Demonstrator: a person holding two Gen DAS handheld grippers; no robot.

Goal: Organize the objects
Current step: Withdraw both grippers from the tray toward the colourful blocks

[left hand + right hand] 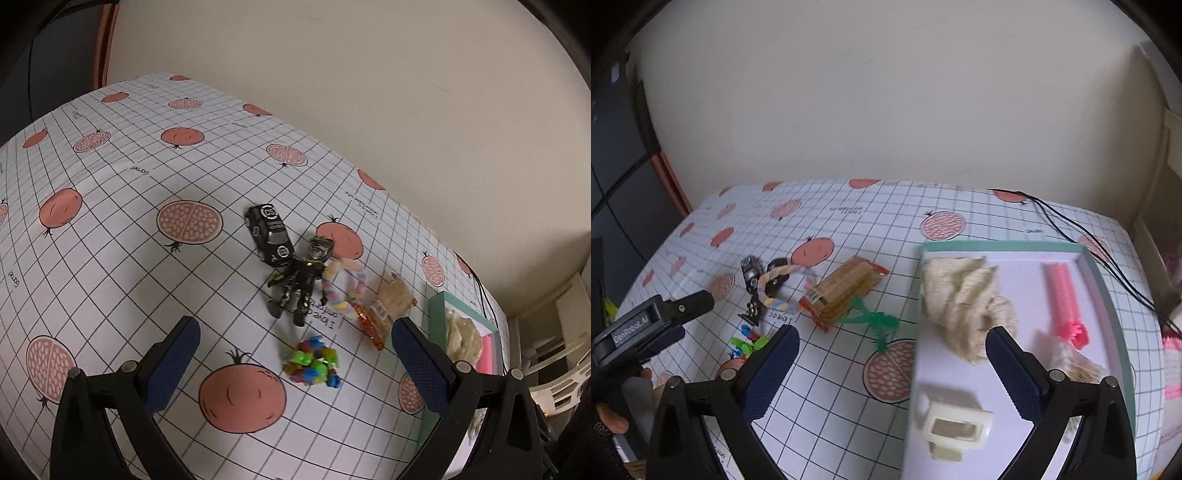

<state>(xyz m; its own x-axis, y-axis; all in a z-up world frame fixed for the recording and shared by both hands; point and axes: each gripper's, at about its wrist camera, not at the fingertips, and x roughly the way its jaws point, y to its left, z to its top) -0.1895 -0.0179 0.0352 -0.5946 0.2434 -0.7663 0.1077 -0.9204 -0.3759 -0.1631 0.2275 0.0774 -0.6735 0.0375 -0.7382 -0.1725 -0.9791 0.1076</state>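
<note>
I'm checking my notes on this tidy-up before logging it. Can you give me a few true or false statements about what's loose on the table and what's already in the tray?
1. Both grippers are open and hold nothing. True: the left gripper and right gripper are spread and bare.
2. The toy car lies in the tray. False: it is on the tablecloth, beside the robot figure.
3. A pink comb lies in the tray. True.
4. The snack packet is in the tray. False: it lies on the cloth, left of the tray.
5. A white clip lies in the tray. True.
</note>
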